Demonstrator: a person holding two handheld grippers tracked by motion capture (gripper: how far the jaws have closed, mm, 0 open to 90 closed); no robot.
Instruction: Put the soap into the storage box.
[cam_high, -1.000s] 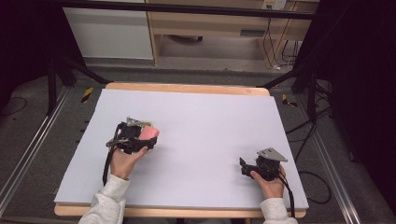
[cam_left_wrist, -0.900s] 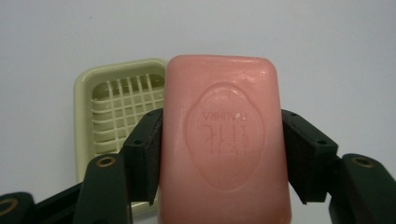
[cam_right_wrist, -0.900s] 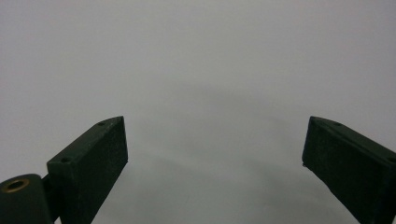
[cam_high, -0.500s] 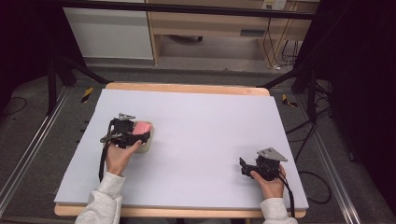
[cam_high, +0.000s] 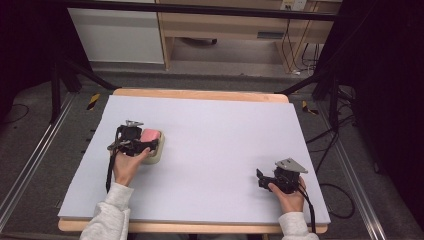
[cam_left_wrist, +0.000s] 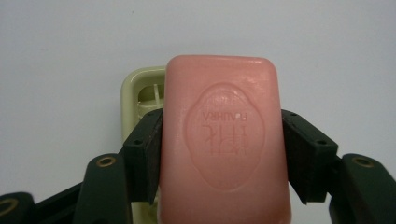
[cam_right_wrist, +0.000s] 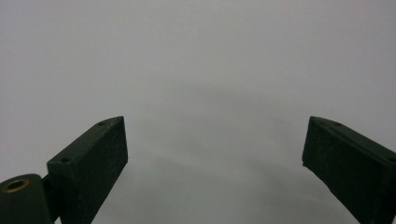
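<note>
Since the earlier frames our left gripper (cam_high: 142, 145) had carried the pink soap bar (cam_high: 150, 135) down and toward 3 o'clock, over a cream soap dish (cam_high: 156, 155); the right gripper (cam_high: 265, 179) had stayed put near 5 o'clock on the desk (cam_high: 215, 130). The left gripper's jaws were closed on the soap bar's long sides. The right gripper's jaws stood wide apart with nothing between them. We judged the step to be setting the soap into the dish; the next move called for lowering it squarely over the dish, then opening. The left gripper view showed us the embossed stamp on the soap bar (cam_left_wrist: 225, 140) and the slotted soap dish (cam_left_wrist: 142, 95) behind it, offset to one side, which the high view was too small to show.
</note>
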